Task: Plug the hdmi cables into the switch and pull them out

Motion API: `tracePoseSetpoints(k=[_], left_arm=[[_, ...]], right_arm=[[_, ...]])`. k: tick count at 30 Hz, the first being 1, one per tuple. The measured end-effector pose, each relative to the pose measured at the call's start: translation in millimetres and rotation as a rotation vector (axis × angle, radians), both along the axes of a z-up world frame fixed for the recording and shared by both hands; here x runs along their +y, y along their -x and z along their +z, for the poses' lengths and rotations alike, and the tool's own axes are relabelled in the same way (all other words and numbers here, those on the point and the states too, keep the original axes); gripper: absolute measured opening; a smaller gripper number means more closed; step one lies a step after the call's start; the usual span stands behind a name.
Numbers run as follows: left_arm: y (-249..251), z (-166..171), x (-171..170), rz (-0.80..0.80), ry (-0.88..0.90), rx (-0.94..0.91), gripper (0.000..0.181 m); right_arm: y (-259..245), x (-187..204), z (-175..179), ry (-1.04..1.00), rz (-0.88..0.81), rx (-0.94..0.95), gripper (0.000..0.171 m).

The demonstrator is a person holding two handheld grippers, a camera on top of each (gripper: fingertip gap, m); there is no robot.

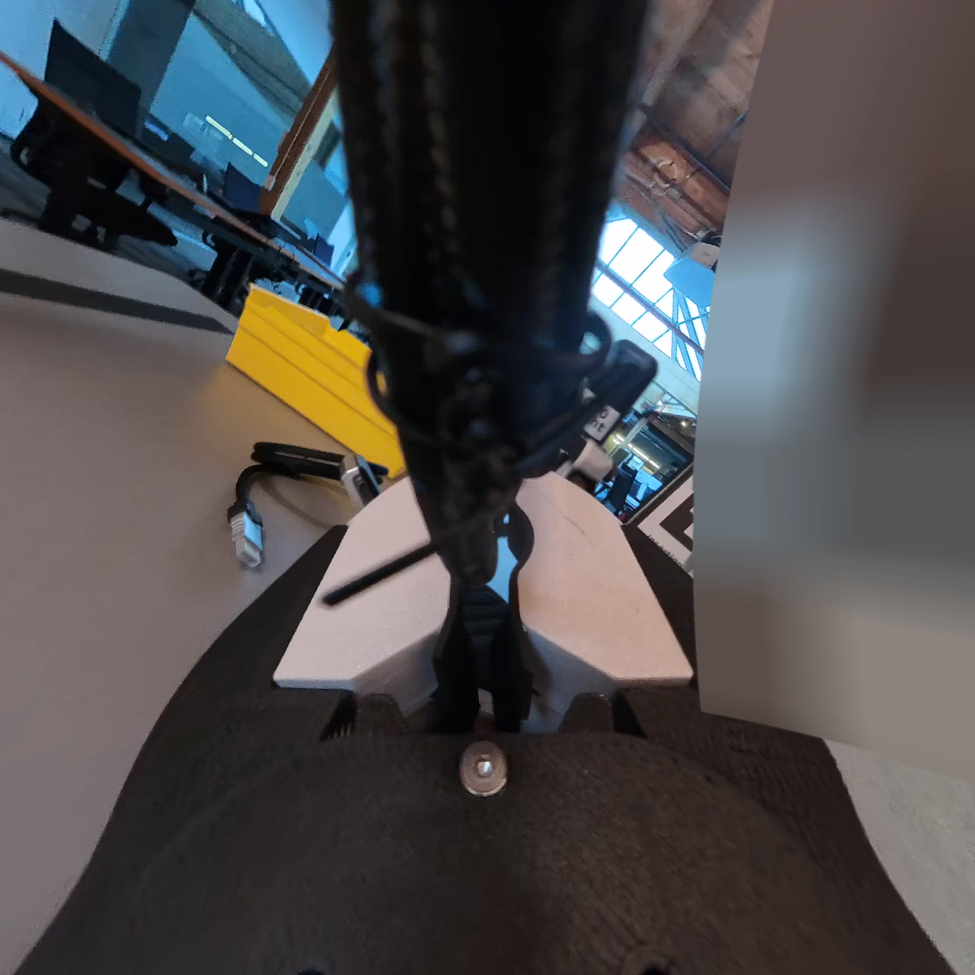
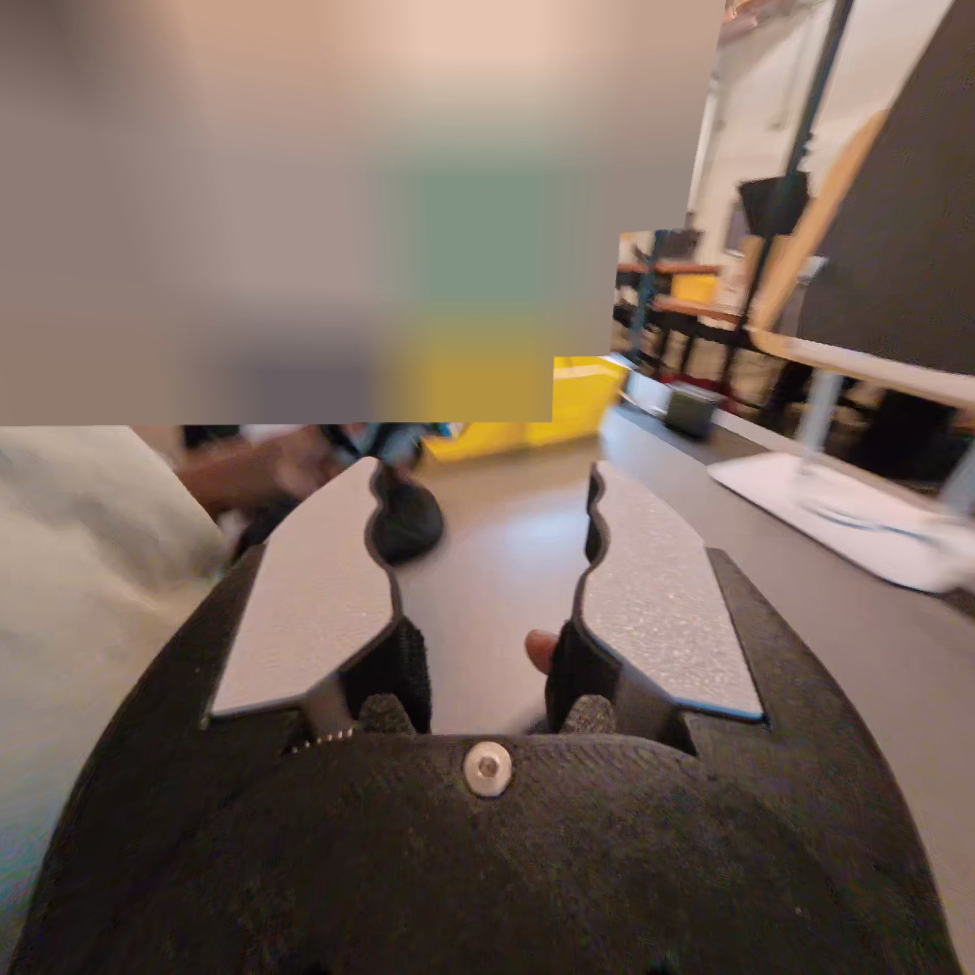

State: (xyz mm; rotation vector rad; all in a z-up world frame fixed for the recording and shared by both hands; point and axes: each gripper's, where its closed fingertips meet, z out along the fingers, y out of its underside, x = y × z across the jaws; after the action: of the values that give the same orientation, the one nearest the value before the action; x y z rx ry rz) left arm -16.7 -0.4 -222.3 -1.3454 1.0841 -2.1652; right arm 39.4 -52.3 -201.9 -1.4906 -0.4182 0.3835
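The cable bundle (image 1: 490, 237), black and braided and tied with thin cord, stands up out of our left gripper (image 1: 483, 533), whose grey fingers (image 1: 380, 591) are pressed together on its lower end. It rises straight toward the camera and hides much of the left wrist view. We cannot make out any plug or the switch itself. On the grey table (image 1: 121, 475) behind lies a second black cable (image 1: 248, 519) with a clear plug at its tip, near a small black device (image 1: 311, 461) and a yellow box (image 1: 316, 374).

Our right gripper (image 2: 488, 514) hangs over the table with its fingers (image 2: 316, 580) spread apart and nothing between them. A black rounded lump (image 2: 411, 519), blurred, sits just behind the left finger. A white stand base (image 2: 823, 506) rests on the table to the right.
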Motion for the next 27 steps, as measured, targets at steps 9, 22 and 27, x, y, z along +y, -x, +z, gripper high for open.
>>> tracePoseSetpoints(k=[9, 22, 27], left_arm=[[-16.7, -26.9, -3.8, -0.046, 0.012, 0.156, 0.012], [-38.0, -70.1, 3.9, 0.03, 0.022, 0.374, 0.012], [-41.7, -70.8, 5.2, 0.036, 0.022, 0.372, 0.012]], right_arm=[[-75.5, -27.2, -109.4, 0.206, -0.079, -0.776, 0.092], [-96.9, 0.1, -151.3, 0.315, -0.011, -1.293, 0.037], [-97.7, -0.4, -150.7, 0.344, 0.001, -1.317, 0.04]])
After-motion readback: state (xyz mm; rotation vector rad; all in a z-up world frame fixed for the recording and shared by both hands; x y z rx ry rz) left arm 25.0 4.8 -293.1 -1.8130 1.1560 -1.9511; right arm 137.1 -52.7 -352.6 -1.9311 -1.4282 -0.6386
